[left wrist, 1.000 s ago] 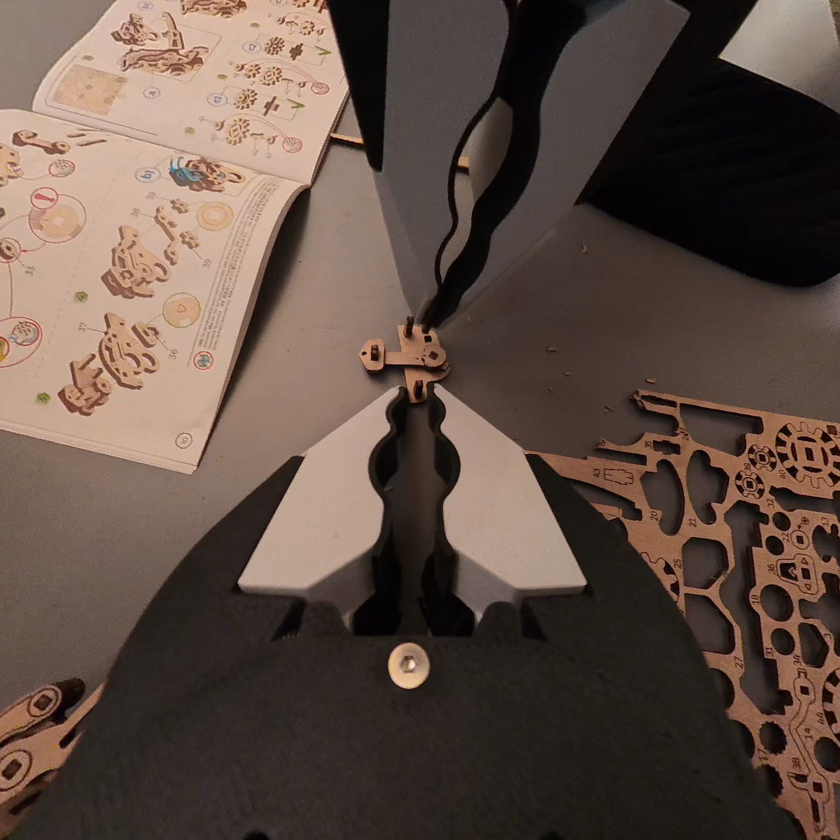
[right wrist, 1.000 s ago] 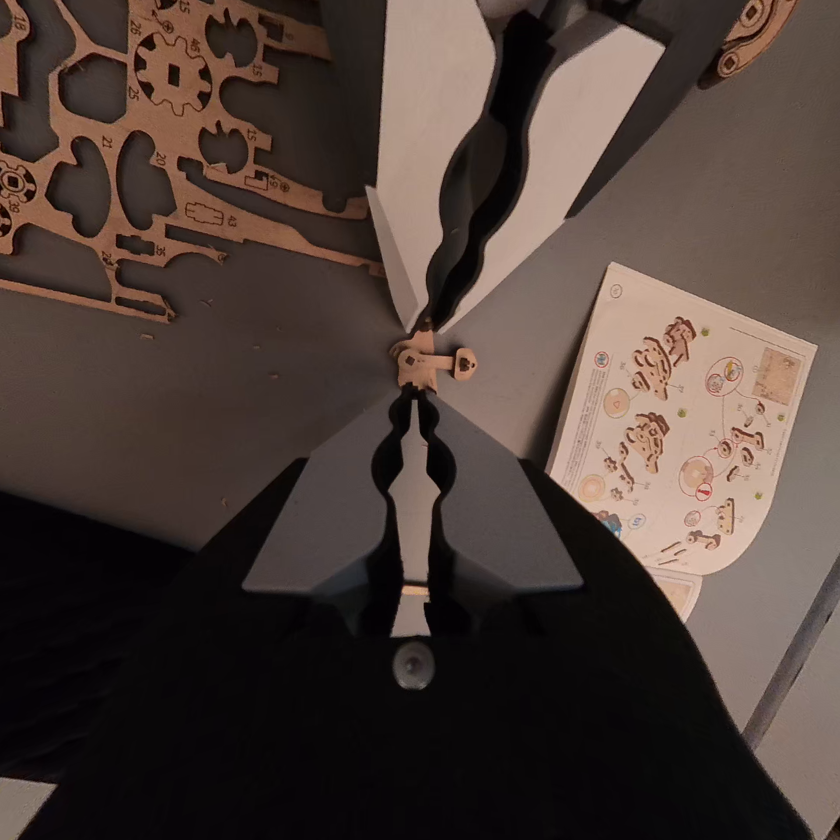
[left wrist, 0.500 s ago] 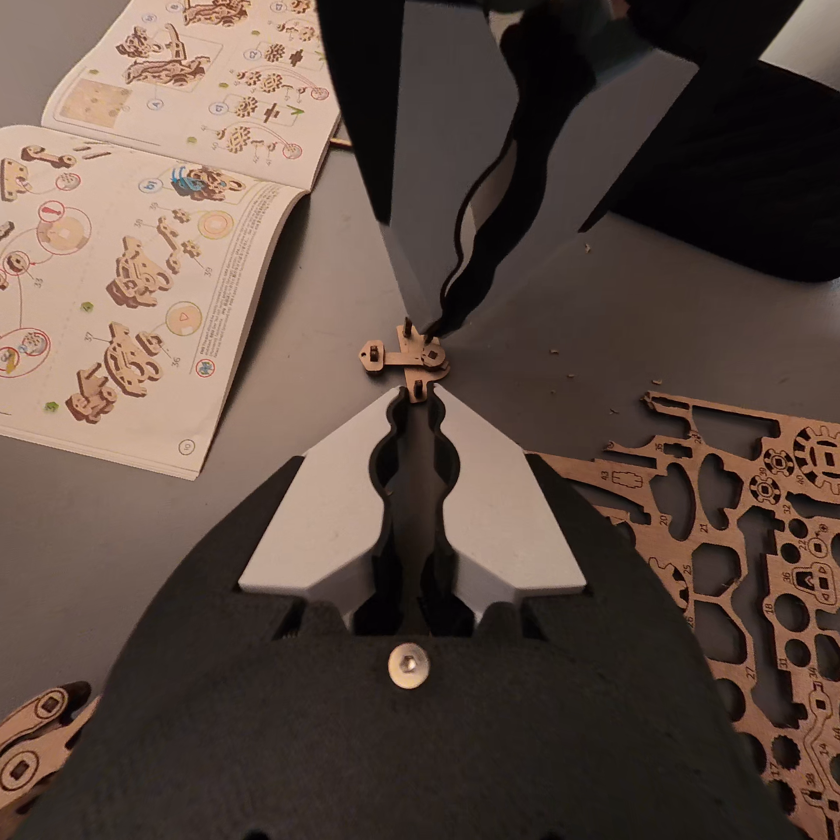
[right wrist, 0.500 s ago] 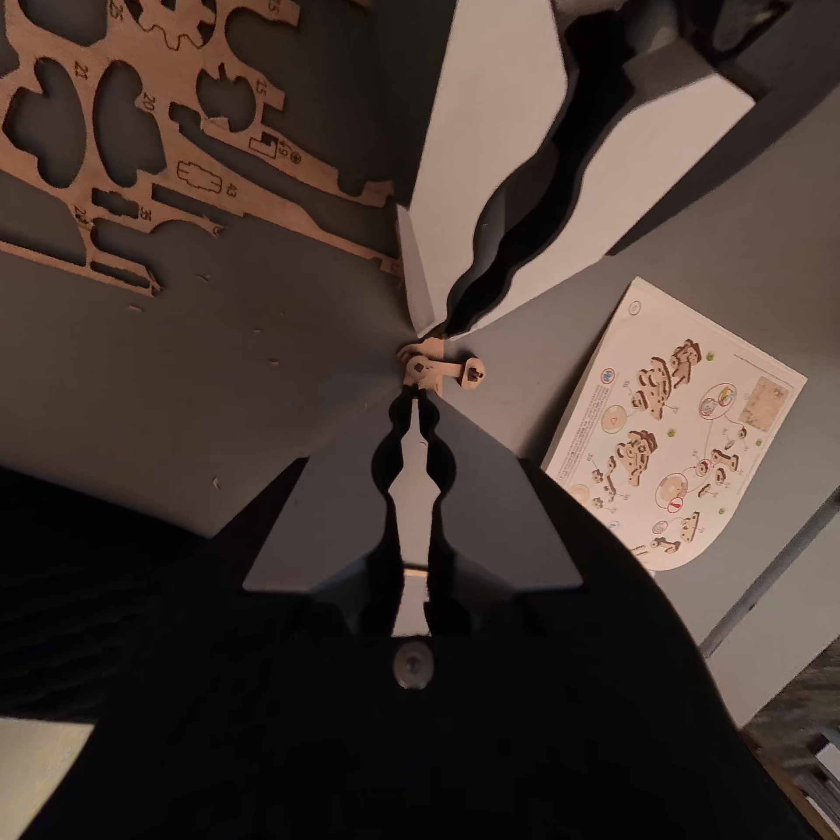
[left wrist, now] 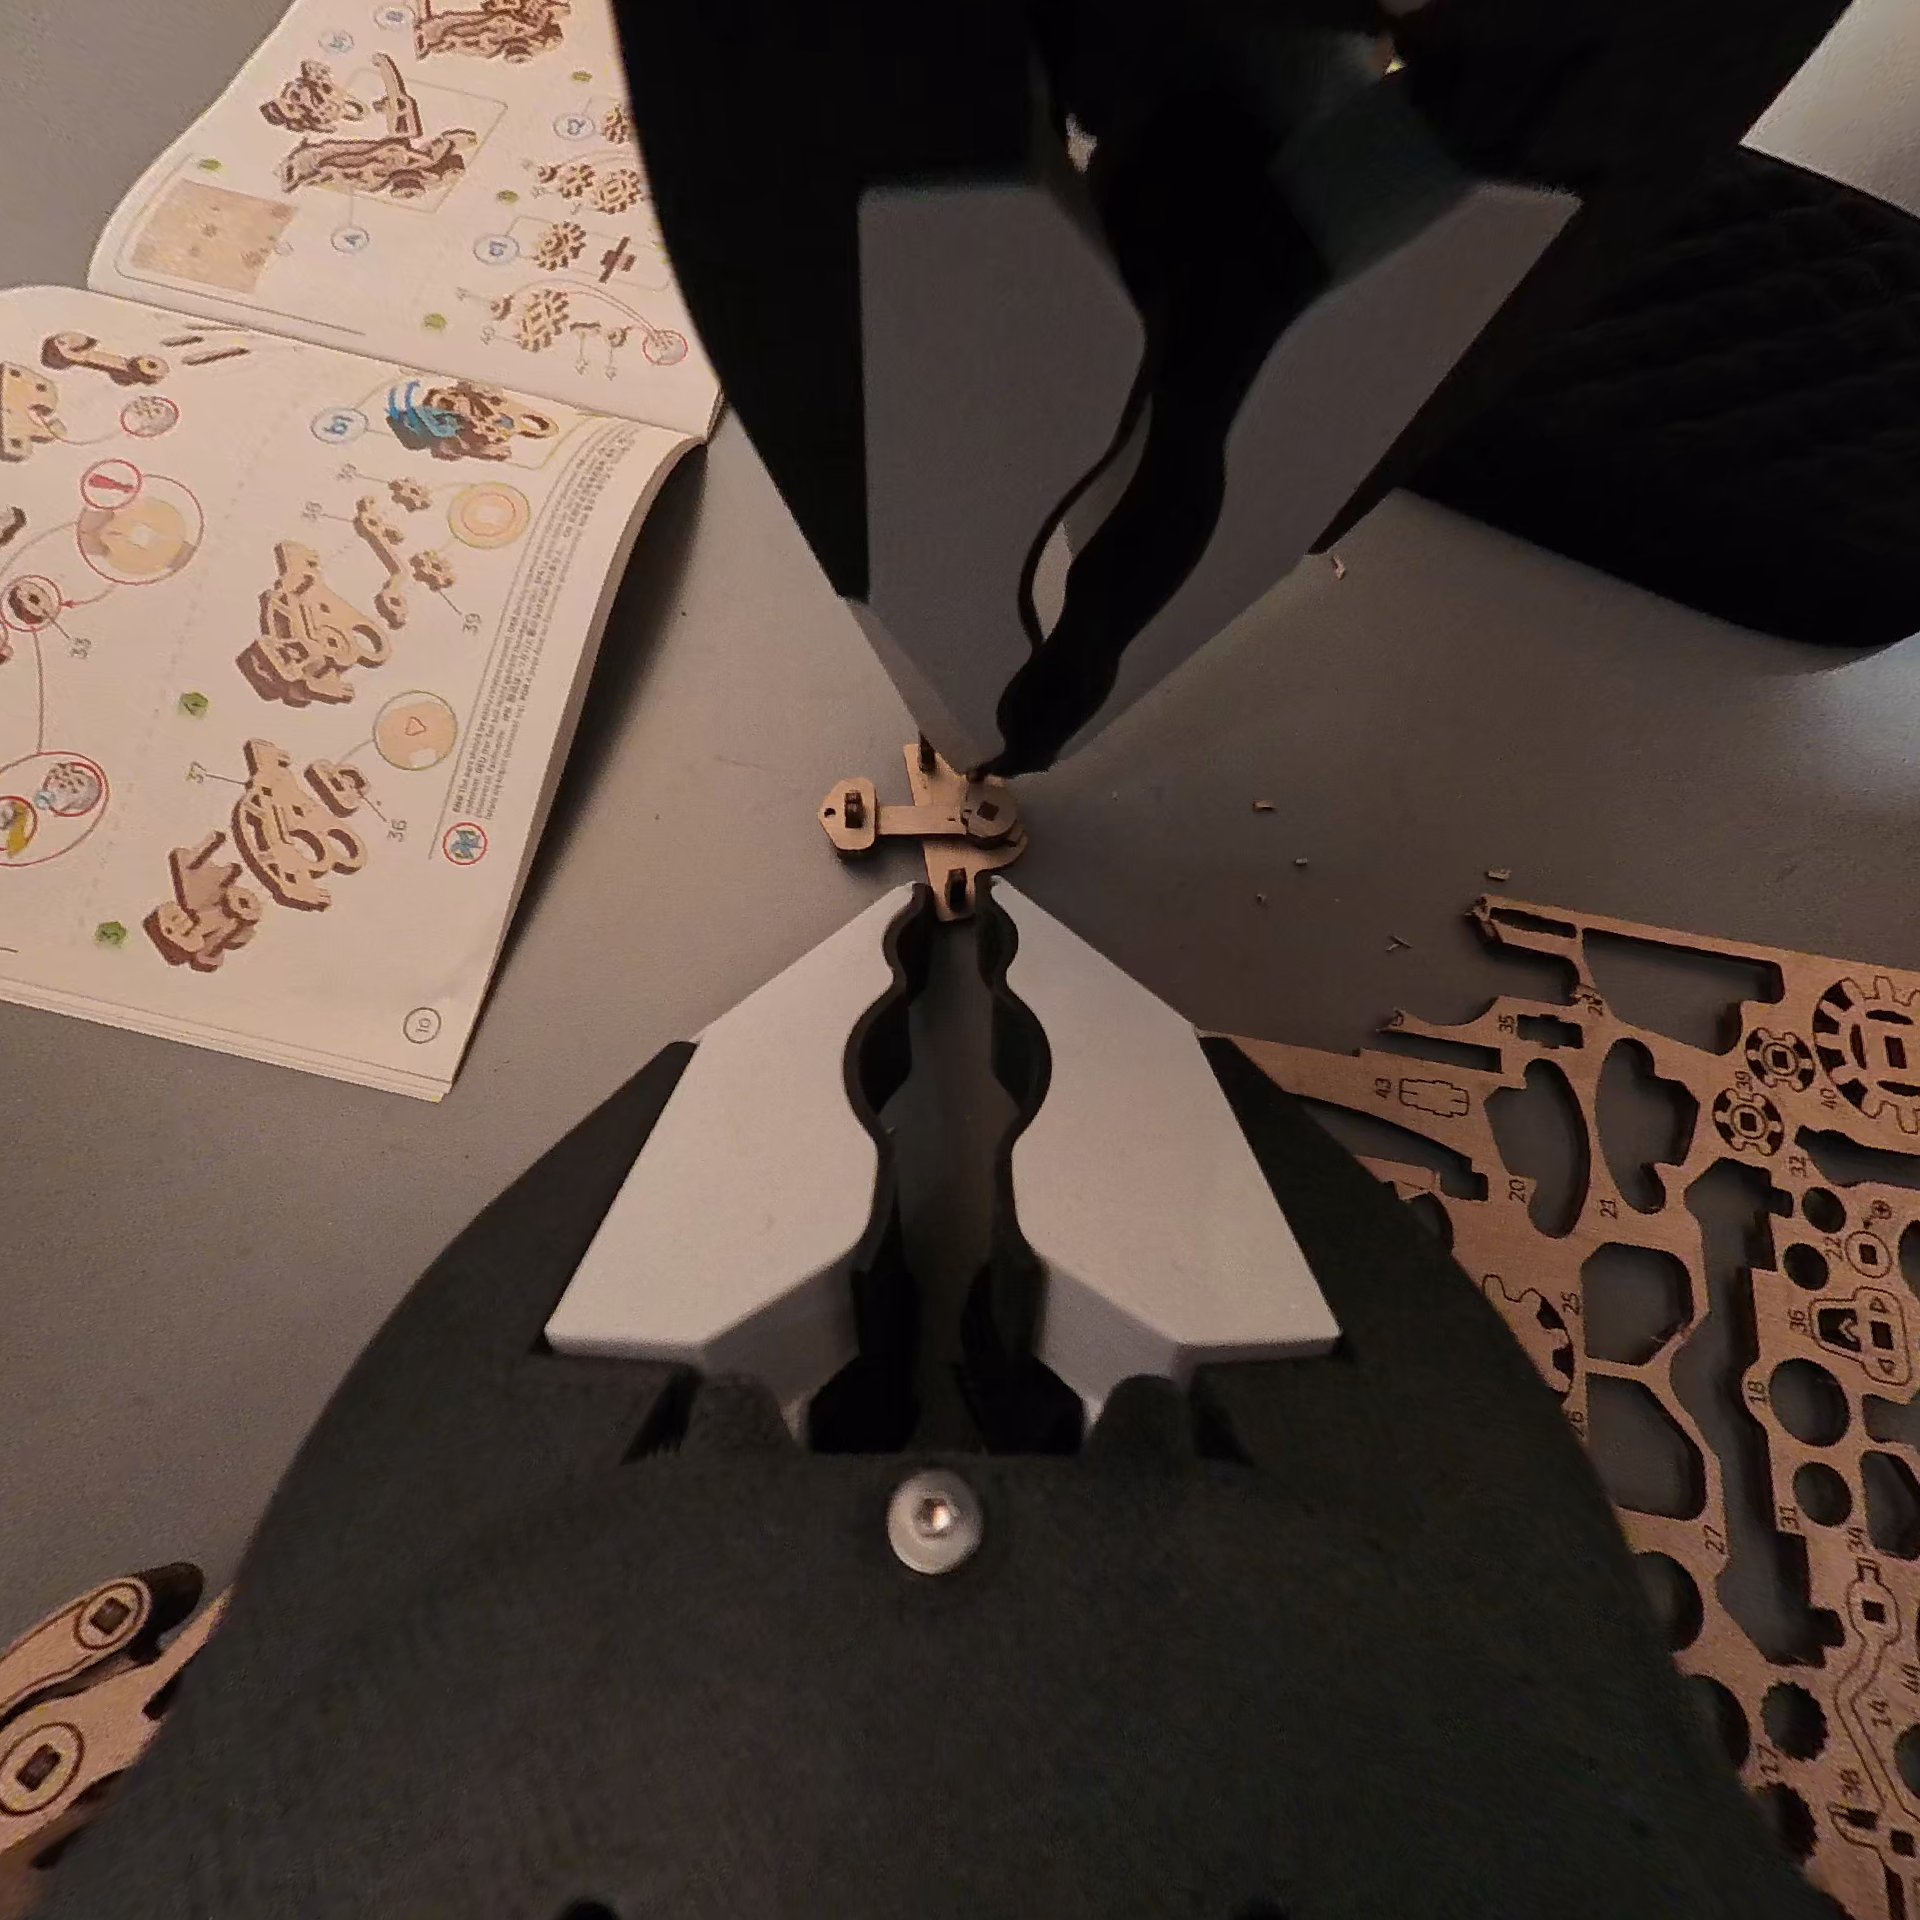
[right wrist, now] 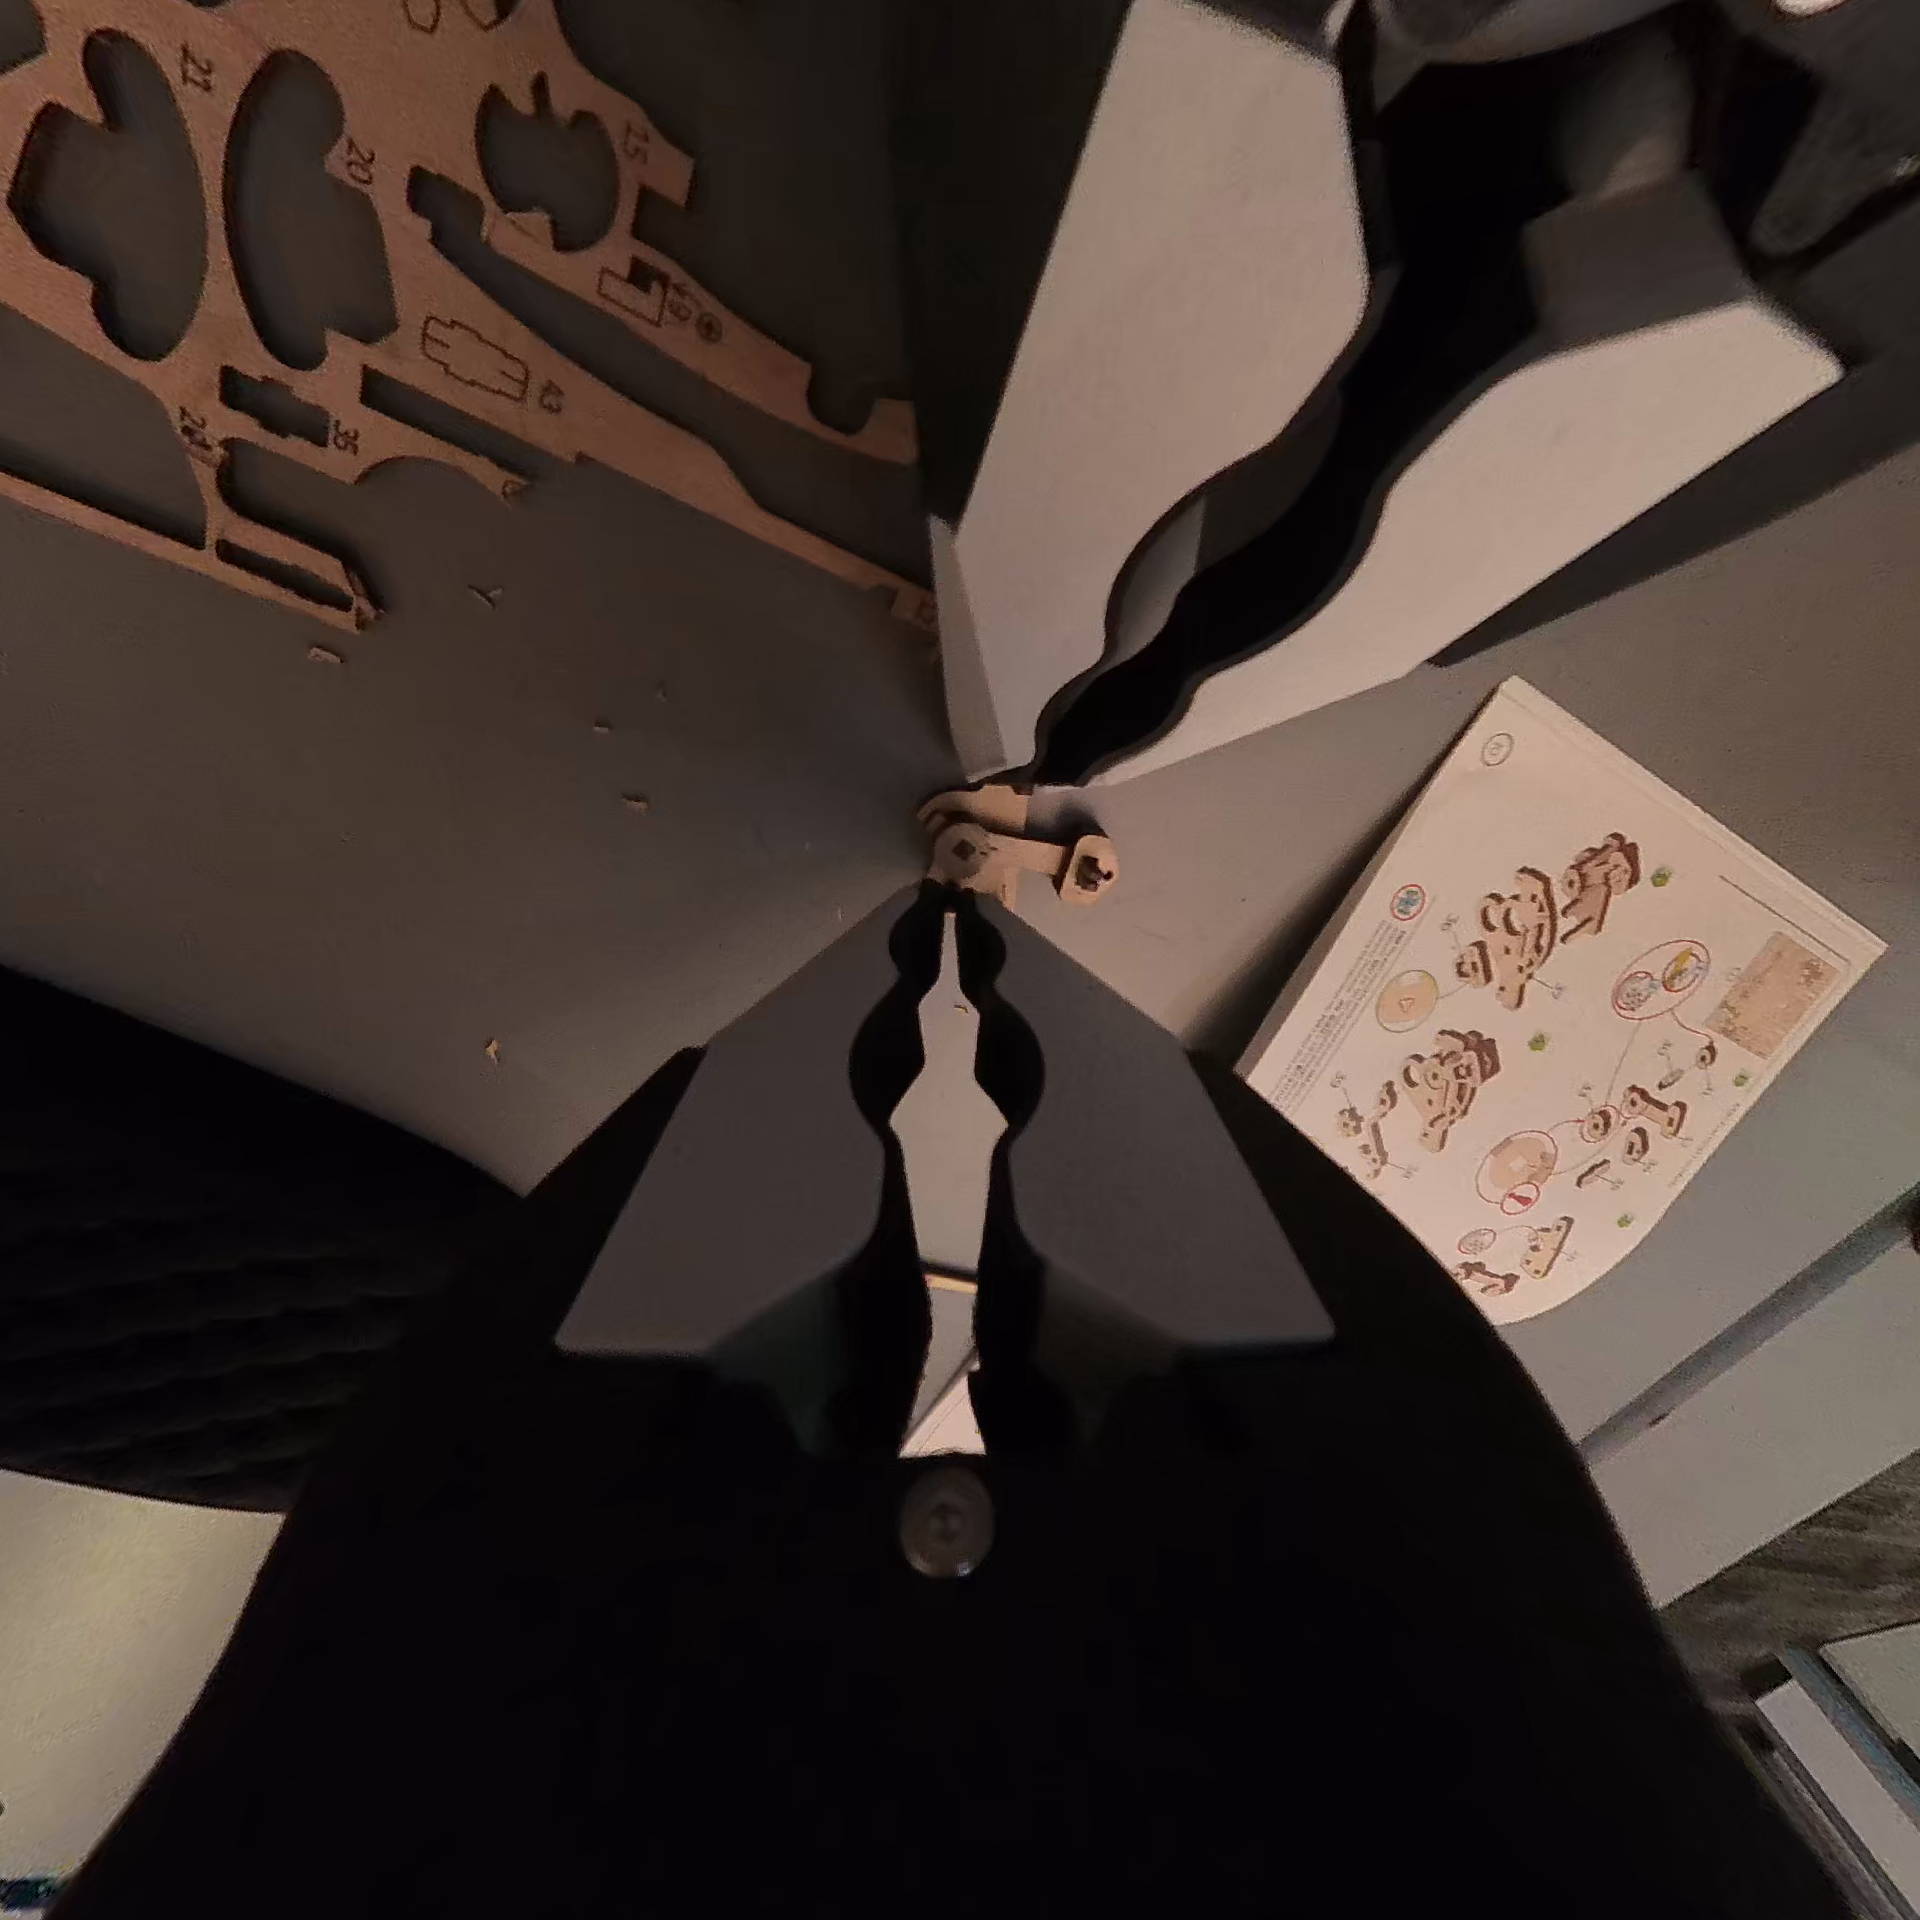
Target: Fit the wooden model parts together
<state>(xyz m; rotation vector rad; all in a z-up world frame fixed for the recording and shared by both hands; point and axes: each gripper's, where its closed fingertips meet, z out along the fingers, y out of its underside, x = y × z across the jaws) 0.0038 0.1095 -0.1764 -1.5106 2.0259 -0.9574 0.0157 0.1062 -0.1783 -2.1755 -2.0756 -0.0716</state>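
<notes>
A small wooden assembly (left wrist: 904, 821), a flat lever piece with a crossing tabbed piece, hangs above the grey table between both grippers. My left gripper (left wrist: 951, 899) is shut on its lower tab. My right gripper (left wrist: 971, 764) comes in from the top of the left wrist view and is shut on the opposite end. In the right wrist view the same assembly (right wrist: 987, 847) sits just past my right gripper (right wrist: 948, 902), which pinches its near edge. The left gripper (right wrist: 1013, 779) holds it from above. The joint between the pieces is partly hidden by the fingertips.
An open instruction booklet (left wrist: 312, 623) lies to the left and also shows in the right wrist view (right wrist: 1558, 1039). A laser-cut plywood sheet (left wrist: 1662, 1195) with punched-out holes lies to the right. A black padded object (left wrist: 1714, 416) is behind. Another wooden piece (left wrist: 73, 1683) lies at the near left. Wood chips dot the table.
The right gripper has tilted and swung, so the left gripper leans more to the right in its view. Both grippers keep their pinch. The assembly has barely moved.
</notes>
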